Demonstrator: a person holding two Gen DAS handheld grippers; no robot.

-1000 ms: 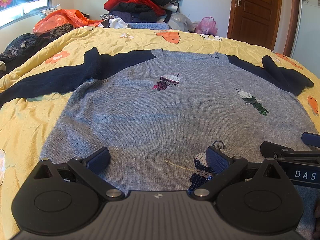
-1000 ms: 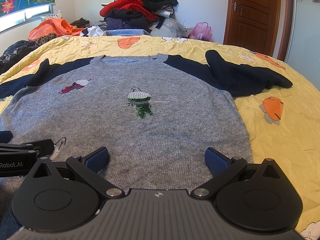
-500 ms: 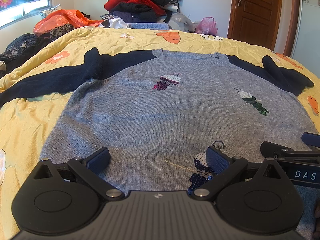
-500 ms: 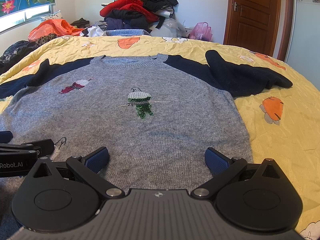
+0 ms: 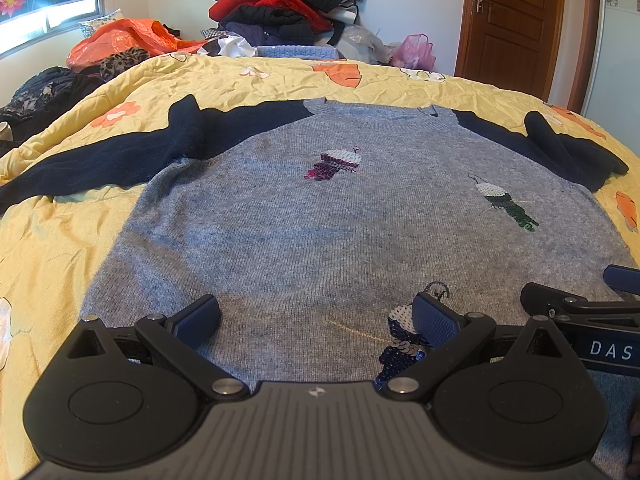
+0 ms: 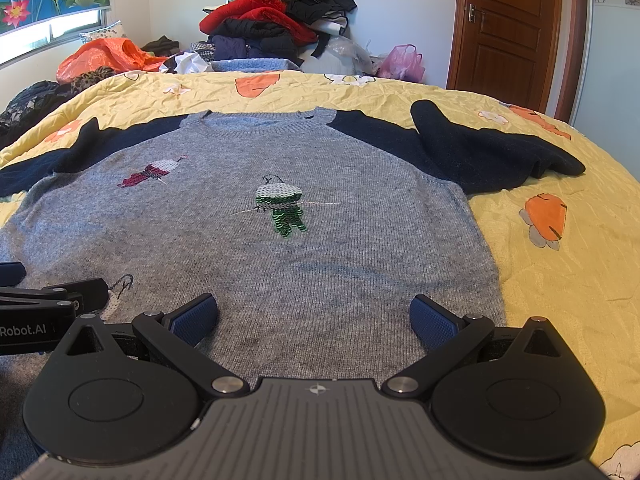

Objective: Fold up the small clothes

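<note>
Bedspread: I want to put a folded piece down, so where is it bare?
The yellow bedspread is bare right of the grey sweater, below its dark right sleeve. Another bare strip lies left of the sweater, below the left sleeve. The far edge is crowded by the clothes pile and orange bag.

Bright, even daylight from the window (image 5: 48, 20) at upper left — soft shadows, no harsh glare. Sharp at centre; strong fisheye bending toward edges — corners vignetted dark.
</note>
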